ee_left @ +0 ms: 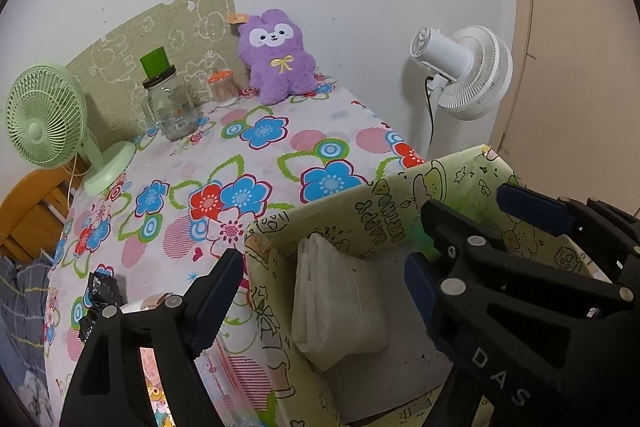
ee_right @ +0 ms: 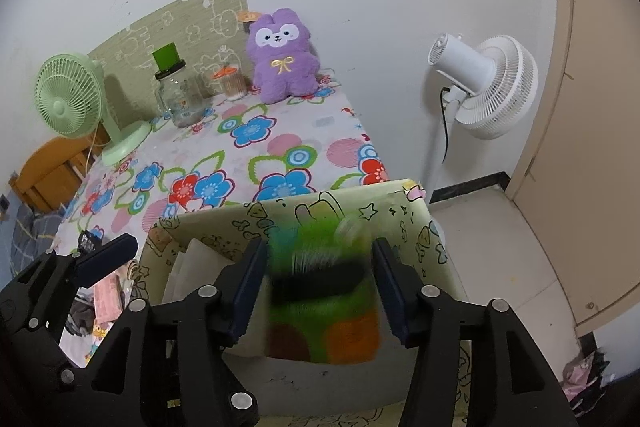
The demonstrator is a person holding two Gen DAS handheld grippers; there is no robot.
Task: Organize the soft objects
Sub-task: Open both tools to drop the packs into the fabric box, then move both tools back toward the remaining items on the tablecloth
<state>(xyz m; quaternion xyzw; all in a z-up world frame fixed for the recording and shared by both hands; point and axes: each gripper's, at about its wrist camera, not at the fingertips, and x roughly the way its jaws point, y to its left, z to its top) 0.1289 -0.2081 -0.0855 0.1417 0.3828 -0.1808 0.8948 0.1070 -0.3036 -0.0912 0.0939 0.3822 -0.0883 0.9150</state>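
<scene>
A yellow-green cartoon-print box (ee_left: 396, 203) (ee_right: 404, 211) stands at the table's near right corner. A white soft packet (ee_left: 336, 303) (ee_right: 188, 267) leans inside it. A blurred green plush toy (ee_right: 320, 291) with brown and orange patches is between the open fingers of my right gripper (ee_right: 320, 291), over the box; no pad touches it. My left gripper (ee_left: 320, 291) is open over the box's left wall, empty. The right gripper also shows in the left wrist view (ee_left: 496, 207). A purple plush rabbit (ee_left: 276, 55) (ee_right: 282, 55) sits against the far wall.
A green desk fan (ee_left: 44, 123) (ee_right: 68, 99), a glass jar (ee_left: 170, 103) (ee_right: 180, 95) and a cotton-swab tub (ee_left: 224, 87) (ee_right: 232, 83) stand along the table's back. A white floor fan (ee_left: 468, 71) (ee_right: 488, 87) stands to the right. Small packets (ee_left: 100, 299) lie at the near left.
</scene>
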